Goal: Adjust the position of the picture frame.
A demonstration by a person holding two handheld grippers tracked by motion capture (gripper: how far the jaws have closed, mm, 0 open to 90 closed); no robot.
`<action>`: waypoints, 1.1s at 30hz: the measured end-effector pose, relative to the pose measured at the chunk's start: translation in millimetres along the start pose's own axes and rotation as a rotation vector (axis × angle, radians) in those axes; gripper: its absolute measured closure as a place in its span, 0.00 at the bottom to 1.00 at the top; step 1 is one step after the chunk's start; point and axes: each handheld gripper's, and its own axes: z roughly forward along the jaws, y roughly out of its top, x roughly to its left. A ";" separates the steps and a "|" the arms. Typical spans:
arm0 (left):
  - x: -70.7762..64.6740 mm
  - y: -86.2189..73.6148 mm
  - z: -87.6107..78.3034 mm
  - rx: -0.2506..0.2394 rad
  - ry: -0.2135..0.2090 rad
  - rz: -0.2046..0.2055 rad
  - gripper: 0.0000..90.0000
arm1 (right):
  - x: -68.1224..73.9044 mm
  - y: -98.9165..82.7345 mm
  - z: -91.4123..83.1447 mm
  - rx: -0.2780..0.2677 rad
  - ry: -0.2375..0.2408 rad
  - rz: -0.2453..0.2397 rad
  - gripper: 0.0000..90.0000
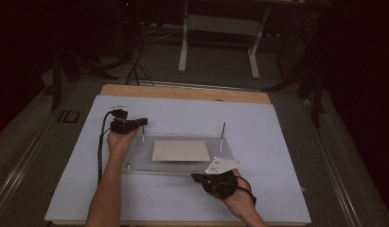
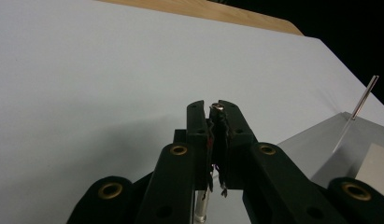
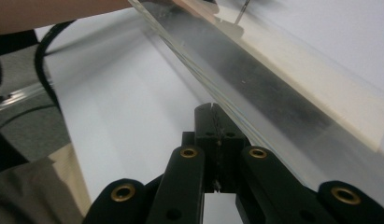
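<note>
A clear plastic plate (image 1: 135,158) lies on the white sheet with a beige square (image 1: 181,150) on top of it. Two thin metal rods stand upright at its back corners. My left gripper (image 1: 144,122) is level and shut on the top of the left rod (image 1: 143,135). In the left gripper view the rod's tip shows between the closed jaws of the left gripper (image 2: 216,108), and its shaft (image 2: 201,205) shows below them. The right rod (image 1: 222,135) stands free. My right gripper (image 1: 194,178) is shut on nothing, close to the plate's front edge (image 3: 255,93).
The white sheet (image 1: 277,142) covers the wooden tabletop (image 1: 182,92). A small stud (image 1: 128,165) sits at the plate's front left corner. A cable (image 1: 101,151) trails along the left forearm. Table legs and stands fill the dark floor beyond.
</note>
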 end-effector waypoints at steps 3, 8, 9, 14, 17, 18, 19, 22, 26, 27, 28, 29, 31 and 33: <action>-0.3 0.0 0.2 -0.001 0.003 -0.001 0.94 | 1.5 -0.4 1.5 0.005 -0.006 -0.002 1.00; -0.3 0.2 0.6 -0.001 0.007 -0.006 0.94 | 4.0 -0.6 2.2 0.000 -0.035 0.003 1.00; -0.3 0.3 0.7 -0.001 0.007 -0.007 0.94 | 3.9 -1.3 2.4 0.001 -0.040 0.006 1.00; 0.2 0.1 0.6 -0.002 0.004 -0.006 0.94 | 5.4 -5.4 3.8 -0.016 -0.051 0.035 1.00; 0.0 0.1 1.2 -0.004 0.006 -0.014 0.94 | 6.4 -4.7 3.8 -0.037 -0.077 0.050 1.00; 0.2 0.1 1.1 -0.003 0.004 -0.013 0.94 | 6.4 -5.1 3.8 -0.046 -0.080 0.059 1.00; 0.3 0.1 1.0 -0.003 0.003 -0.011 0.94 | 7.1 -5.6 3.7 -0.061 -0.090 0.072 1.00; 0.5 -0.1 0.9 -0.003 0.001 -0.010 0.94 | 7.3 -6.6 2.8 -0.081 -0.104 0.090 1.00; 0.2 -0.2 0.7 -0.004 0.002 -0.003 0.94 | 7.1 -6.7 2.2 -0.098 -0.110 0.109 1.00; 0.3 -0.4 0.6 -0.005 0.000 -0.003 0.94 | 7.1 -6.7 2.3 -0.099 -0.110 0.109 1.00; 0.4 -0.5 0.5 -0.005 -0.001 -0.003 0.94 | 7.1 -6.8 2.2 -0.101 -0.109 0.112 1.00; -0.1 -0.4 0.8 -0.006 0.002 -0.002 0.93 | 7.1 -7.1 2.3 -0.106 -0.106 0.119 1.00; -0.2 -0.2 0.8 -0.005 0.003 -0.002 0.93 | 7.2 -7.0 2.3 -0.108 -0.109 0.119 1.00; 0.0 -0.2 0.7 -0.005 0.002 -0.006 0.93 | 6.6 -6.3 2.0 -0.113 -0.109 0.123 1.00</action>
